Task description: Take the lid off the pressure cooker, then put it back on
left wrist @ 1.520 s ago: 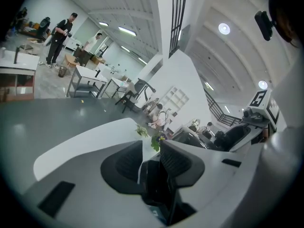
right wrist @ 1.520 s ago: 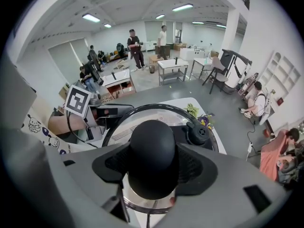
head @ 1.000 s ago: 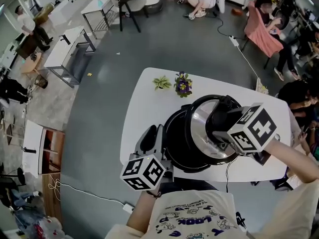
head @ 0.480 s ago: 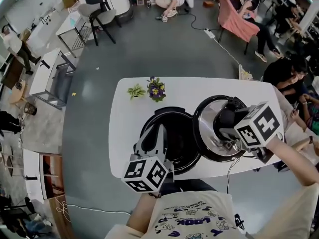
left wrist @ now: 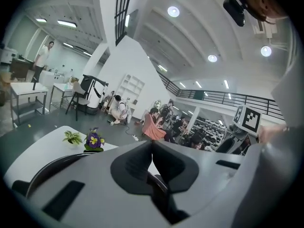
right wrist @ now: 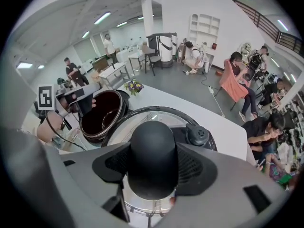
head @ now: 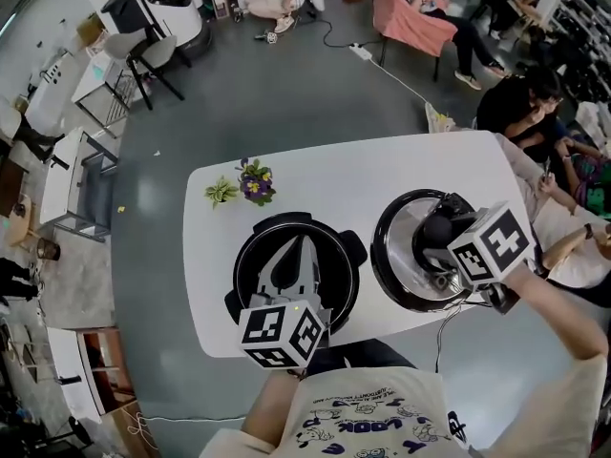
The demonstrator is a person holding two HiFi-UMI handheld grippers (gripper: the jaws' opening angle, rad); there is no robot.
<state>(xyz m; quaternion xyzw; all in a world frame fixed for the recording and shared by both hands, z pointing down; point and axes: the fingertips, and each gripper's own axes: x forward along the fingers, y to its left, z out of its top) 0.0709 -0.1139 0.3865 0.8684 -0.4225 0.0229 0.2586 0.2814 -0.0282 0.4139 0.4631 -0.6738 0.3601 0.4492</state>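
Observation:
The black pressure cooker [head: 250, 256] stands open on the white table [head: 325, 179], its dark pot [right wrist: 102, 115] bare. My left gripper [head: 291, 246] is over the open pot. Its jaws have just been closing and now meet with nothing between them [left wrist: 152, 148]. The silver, black-rimmed lid [head: 401, 256] is to the right of the cooker, over the table top. My right gripper [head: 441, 232] points steeply down and is shut on the lid's round black knob [right wrist: 153, 158]. The lid's valve [right wrist: 198, 135] shows beside the knob.
Two small potted plants, one green [head: 221, 192] and one with purple flowers [head: 255, 181], stand at the table's far left. A cable [head: 441, 322] hangs off the near edge. People sit close to the table's right end [head: 516, 103].
The right gripper has carried the lid rightwards, off the cooker and clear of it. The left gripper has moved from the cooker's side to over the open pot, and its jaws have closed.

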